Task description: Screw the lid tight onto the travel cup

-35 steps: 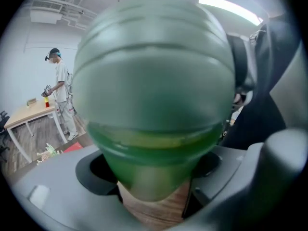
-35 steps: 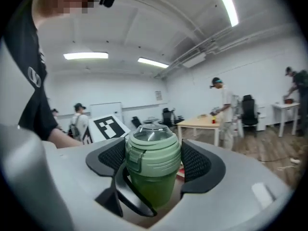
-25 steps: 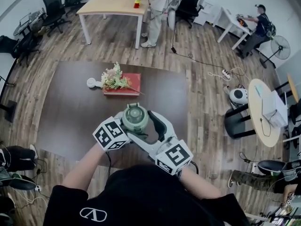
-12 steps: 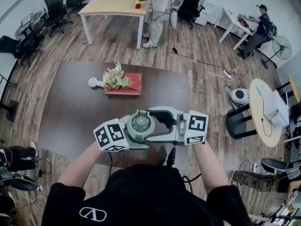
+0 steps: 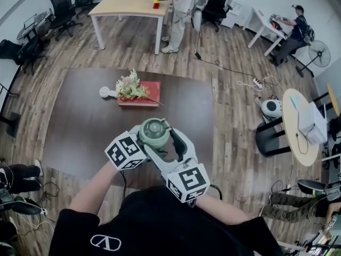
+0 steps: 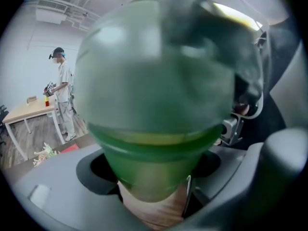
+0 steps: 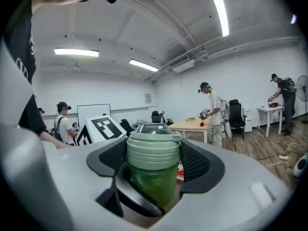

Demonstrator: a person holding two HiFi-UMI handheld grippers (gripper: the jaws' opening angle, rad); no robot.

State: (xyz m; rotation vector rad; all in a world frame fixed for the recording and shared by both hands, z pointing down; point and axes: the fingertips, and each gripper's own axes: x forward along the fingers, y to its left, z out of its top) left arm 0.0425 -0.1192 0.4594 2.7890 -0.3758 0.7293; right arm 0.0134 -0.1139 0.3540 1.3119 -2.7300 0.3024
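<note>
A green travel cup (image 6: 159, 109) is held upright above the dark table (image 5: 80, 132), close to my chest. My left gripper (image 5: 145, 143) comes in from the left and is shut on the cup's body, which fills the left gripper view. The pale green ribbed lid (image 7: 153, 148) with its clear dome sits on top of the cup (image 5: 154, 132). My right gripper (image 7: 154, 153) reaches in from the near right. Its jaws are closing, with the lid between them and both black pads against the lid's sides.
At the table's far side lie a red book (image 5: 139, 96) with a flower bunch on it and a small white round object (image 5: 104, 93). Beyond stand a light wooden table (image 5: 128, 4), office chairs, and several people.
Half a second ago the right gripper lay out to the cup's right; it has swung back round to the near side, toward my body. The cup and left gripper have barely moved.
</note>
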